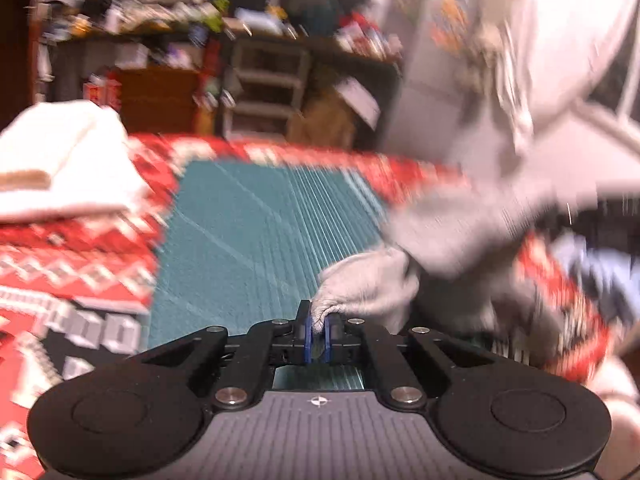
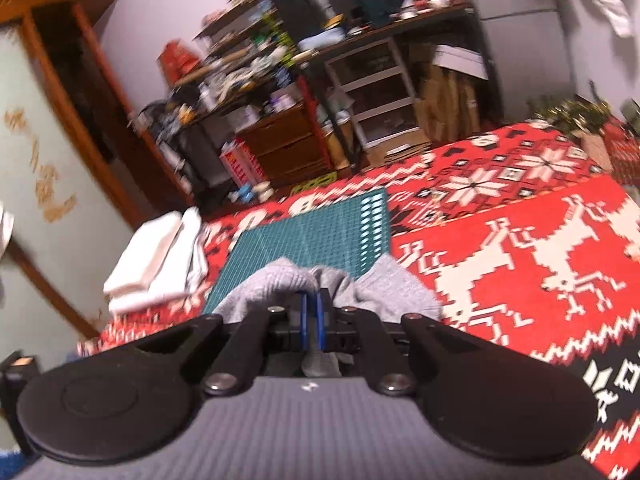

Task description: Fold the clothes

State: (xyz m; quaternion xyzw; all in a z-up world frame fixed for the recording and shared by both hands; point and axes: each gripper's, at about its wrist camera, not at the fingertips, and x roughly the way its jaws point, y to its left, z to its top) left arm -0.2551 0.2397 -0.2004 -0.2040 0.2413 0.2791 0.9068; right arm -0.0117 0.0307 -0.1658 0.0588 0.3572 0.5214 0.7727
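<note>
A grey knit garment (image 1: 432,232) hangs and trails over the right side of the green cutting mat (image 1: 256,232). My left gripper (image 1: 319,320) is shut on a bunched edge of it, low over the mat's near end. In the right wrist view the same grey garment (image 2: 280,280) bulges up just past my right gripper (image 2: 312,304), which is shut on a fold of the cloth; more grey fabric shows below its blue pads (image 2: 320,320). The left view is motion-blurred.
A stack of folded white cloths (image 1: 68,160) (image 2: 156,264) lies left of the mat on the red patterned cover (image 2: 520,264). Cluttered shelves and drawers (image 2: 280,92) stand behind. Dark clothing (image 1: 600,276) lies at the right edge.
</note>
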